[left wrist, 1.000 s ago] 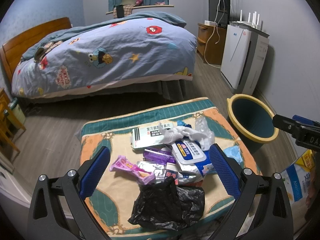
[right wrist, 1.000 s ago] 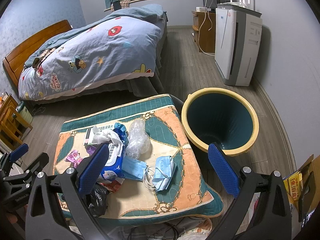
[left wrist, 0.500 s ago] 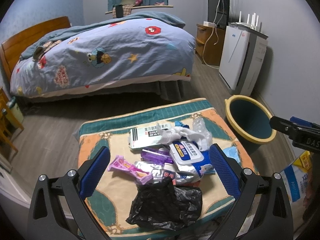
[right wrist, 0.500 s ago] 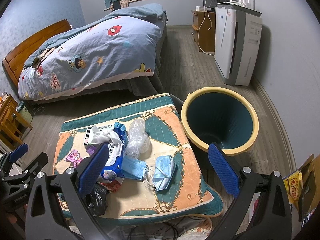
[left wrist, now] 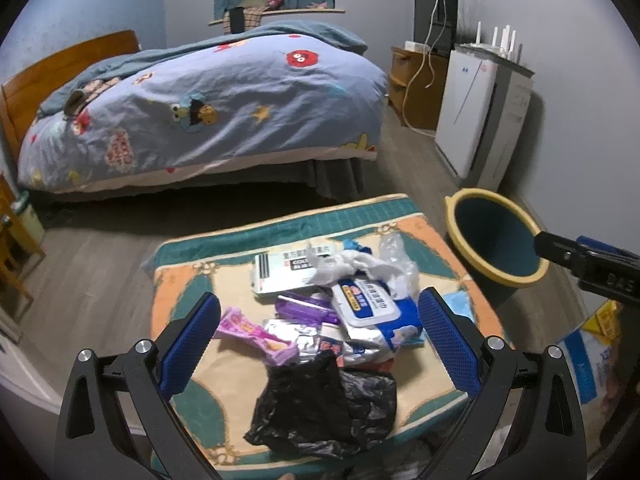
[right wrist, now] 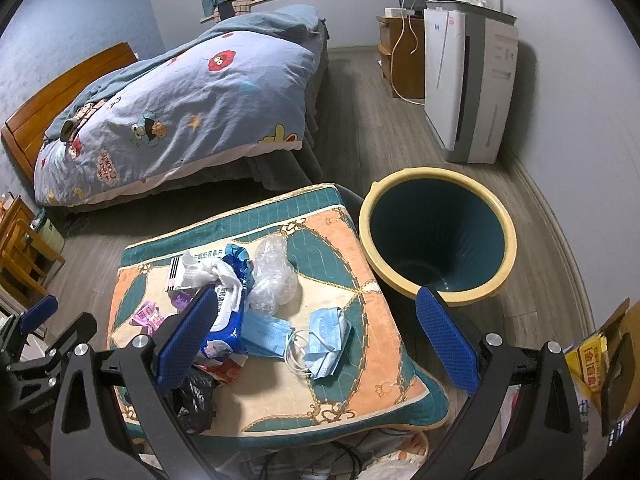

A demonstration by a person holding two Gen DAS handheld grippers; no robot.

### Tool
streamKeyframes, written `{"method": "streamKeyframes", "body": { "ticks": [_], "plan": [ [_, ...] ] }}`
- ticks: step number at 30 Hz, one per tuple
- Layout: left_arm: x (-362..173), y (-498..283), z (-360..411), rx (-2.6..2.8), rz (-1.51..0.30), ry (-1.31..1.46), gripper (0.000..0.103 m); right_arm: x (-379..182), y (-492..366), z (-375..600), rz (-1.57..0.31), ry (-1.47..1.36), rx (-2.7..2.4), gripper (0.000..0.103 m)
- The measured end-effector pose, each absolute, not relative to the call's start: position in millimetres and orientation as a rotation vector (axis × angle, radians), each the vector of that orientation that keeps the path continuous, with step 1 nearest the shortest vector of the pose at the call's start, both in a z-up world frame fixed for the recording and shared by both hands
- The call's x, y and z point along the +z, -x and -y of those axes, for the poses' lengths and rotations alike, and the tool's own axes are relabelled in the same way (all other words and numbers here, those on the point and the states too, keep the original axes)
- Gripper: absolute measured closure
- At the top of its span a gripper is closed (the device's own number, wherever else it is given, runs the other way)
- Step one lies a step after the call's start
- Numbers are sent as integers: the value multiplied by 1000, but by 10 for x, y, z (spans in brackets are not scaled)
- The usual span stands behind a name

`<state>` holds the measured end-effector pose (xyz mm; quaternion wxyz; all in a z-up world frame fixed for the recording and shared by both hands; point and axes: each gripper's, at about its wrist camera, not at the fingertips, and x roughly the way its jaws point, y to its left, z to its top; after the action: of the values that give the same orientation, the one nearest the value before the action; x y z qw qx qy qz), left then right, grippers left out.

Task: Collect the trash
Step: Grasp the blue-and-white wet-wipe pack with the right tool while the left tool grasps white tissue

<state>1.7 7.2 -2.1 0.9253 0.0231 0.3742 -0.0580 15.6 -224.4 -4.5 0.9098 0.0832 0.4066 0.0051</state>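
Step in hand, as judged: the start of collection, nothing picked yet. All the trash sits on the cushion-topped table point(right wrist: 360, 264) and the bin point(right wrist: 436, 236) looks bare inside. Left claw point(left wrist: 318, 344): released, jaws spread wide, holding nothing; it hangs above the near edge of the table, tilted down toward the pile. Directly below and just ahead of its tips lies the crumpled black plastic bag point(left wrist: 324, 408); ahead of that, between the two fingers, the pink wrapper point(left wrist: 256, 332), the purple packet point(left wrist: 304, 306) and the wet-wipes pack point(left wrist: 376, 308); further ahead, the white medicine box point(left wrist: 288, 268) with crumpled white tissue point(left wrist: 340, 266) lying over its right end. Right claw point(right wrist: 318, 340): also released and holding nothing, poised over the near right part of the table. The blue face masks point(right wrist: 316, 336) lie just below it between its fingers, with the clear plastic wrap point(right wrist: 274, 276) ahead and to its left. The bin stands on the floor just beyond its right finger, touching or nearly touching the table's right side; cannot tell which. Next move, as judged: the right claw needs a short descent onto the masks, a pinch on the folded fabric rather than the loose ear loops, then a short carry right to the bin. The black bag is limp and may drag neighbouring wrappers when lifted.
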Motion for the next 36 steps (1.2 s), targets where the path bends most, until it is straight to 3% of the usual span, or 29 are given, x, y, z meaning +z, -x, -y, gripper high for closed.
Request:
{"method": "streamKeyframes", "body": {
  "ticks": [11, 19, 36],
  "plan": [
    [-121, -268, -173, -123, -767, -61, 5, -244, -423, 2320, -882, -191, 1, 6],
    [-241, -574, -211, -142, -845, -29, 5, -526, -726, 2284, -1031, -182, 54, 5],
    [-496, -1010, -783, -52, -895, 43, 5, -891, -1350, 1286, -1105, -15, 305, 6]
  ]
}}
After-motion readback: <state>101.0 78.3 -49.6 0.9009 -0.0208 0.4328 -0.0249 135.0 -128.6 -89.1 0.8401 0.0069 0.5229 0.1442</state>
